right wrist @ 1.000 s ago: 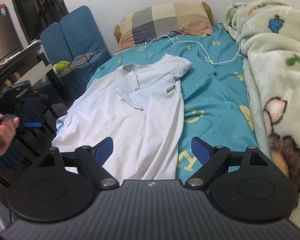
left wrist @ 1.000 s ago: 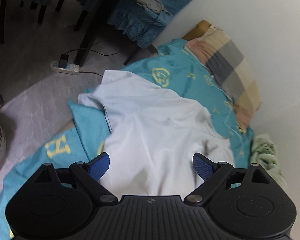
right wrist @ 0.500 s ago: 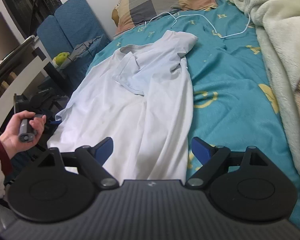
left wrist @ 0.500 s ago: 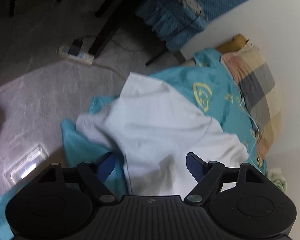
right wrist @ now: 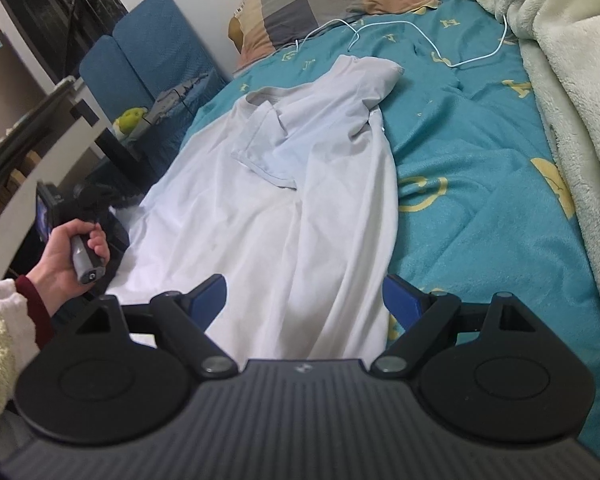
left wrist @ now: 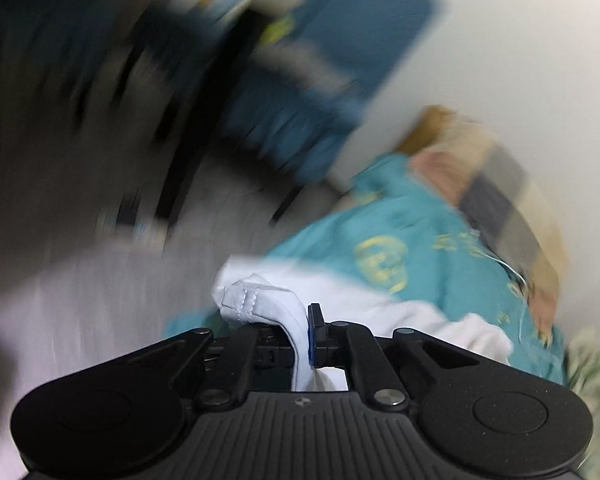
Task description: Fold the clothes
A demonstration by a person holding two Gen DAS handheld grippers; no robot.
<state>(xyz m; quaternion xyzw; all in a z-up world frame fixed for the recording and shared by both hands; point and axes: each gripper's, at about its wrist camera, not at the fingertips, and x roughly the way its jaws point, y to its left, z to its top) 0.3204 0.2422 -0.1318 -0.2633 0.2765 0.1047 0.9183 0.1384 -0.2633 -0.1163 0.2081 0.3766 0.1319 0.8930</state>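
A white T-shirt lies spread and rumpled on the teal bed sheet, collar towards the pillow, one sleeve folded over the chest. My left gripper is shut on a hemmed edge of the white T-shirt at the bed's left side; its view is blurred by motion. In the right wrist view a hand holds that left gripper by its handle beside the shirt's left edge. My right gripper hovers open over the shirt's lower part, with nothing between its fingers.
A checked pillow lies at the head of the bed, with a white cable below it. A pale green fleece blanket covers the right side. A blue chair and a dark desk stand left of the bed.
My left gripper has gone from open to shut on the shirt's edge and is swinging fast. My right gripper has moved closer over the shirt, still open.
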